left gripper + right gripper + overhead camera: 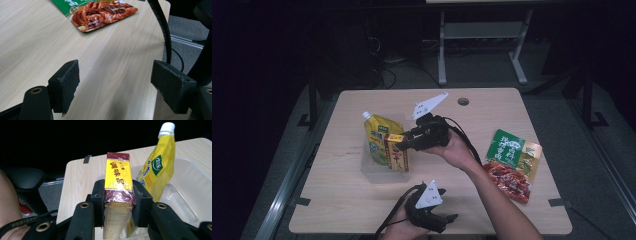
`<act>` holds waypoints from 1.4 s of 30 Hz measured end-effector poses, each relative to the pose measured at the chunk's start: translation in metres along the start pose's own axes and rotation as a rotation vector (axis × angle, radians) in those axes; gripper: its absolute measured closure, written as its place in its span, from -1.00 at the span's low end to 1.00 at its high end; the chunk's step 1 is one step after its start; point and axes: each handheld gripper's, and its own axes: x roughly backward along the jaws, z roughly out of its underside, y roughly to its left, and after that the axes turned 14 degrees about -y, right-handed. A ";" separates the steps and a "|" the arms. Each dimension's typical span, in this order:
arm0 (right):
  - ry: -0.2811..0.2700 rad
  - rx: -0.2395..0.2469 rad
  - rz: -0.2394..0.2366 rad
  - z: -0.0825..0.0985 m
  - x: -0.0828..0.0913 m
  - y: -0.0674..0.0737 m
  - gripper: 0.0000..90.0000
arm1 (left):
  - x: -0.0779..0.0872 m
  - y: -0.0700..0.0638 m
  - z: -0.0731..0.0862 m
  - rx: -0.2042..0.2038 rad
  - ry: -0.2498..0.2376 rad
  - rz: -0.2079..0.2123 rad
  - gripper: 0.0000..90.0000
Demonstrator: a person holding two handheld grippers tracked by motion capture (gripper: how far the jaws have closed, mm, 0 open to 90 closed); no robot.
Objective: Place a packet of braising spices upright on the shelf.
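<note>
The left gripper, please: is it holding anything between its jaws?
No, the left gripper stands open over the bare table, with nothing between its pads.

Black right gripper point(401, 145) and left gripper point(451, 218), each with white triangular plate, black cable.

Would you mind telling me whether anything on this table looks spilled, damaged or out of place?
Nothing looks spilled or damaged. The right gripper clamps the red-and-yellow seasoning box over the clear plastic container, where the yellow spouted pouch leans. The green snack packet lies flat near the table's right edge, apart from the rest.
</note>
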 end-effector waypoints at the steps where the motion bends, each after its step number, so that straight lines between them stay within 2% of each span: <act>1: 0.002 0.006 0.002 0.000 -0.002 -0.001 0.49 | 0.000 0.000 0.000 0.002 0.000 0.001 -0.50; 5: 0.007 -0.001 -0.006 -0.001 -0.009 -0.003 0.49 | 0.001 0.000 0.000 0.004 0.000 0.004 -0.50; 10: 0.021 0.003 -0.010 -0.001 -0.018 -0.005 0.49 | 0.002 0.002 -0.001 -0.022 0.011 0.008 -0.50; 17: 0.030 -0.009 -0.012 0.001 -0.026 -0.007 0.49 | 0.002 0.001 -0.001 -0.003 -0.006 0.008 -0.50; 21: 0.043 0.004 -0.008 0.003 -0.032 -0.007 0.49 | 0.002 0.001 -0.001 -0.004 -0.008 0.011 -0.50; 31: 0.068 0.002 -0.005 0.012 -0.046 -0.004 0.49 | 0.003 0.001 -0.001 0.003 -0.013 0.015 -0.50; 42: 0.060 0.003 0.016 0.022 -0.048 -0.003 0.48 | 0.002 0.000 -0.001 0.004 -0.006 0.020 -0.50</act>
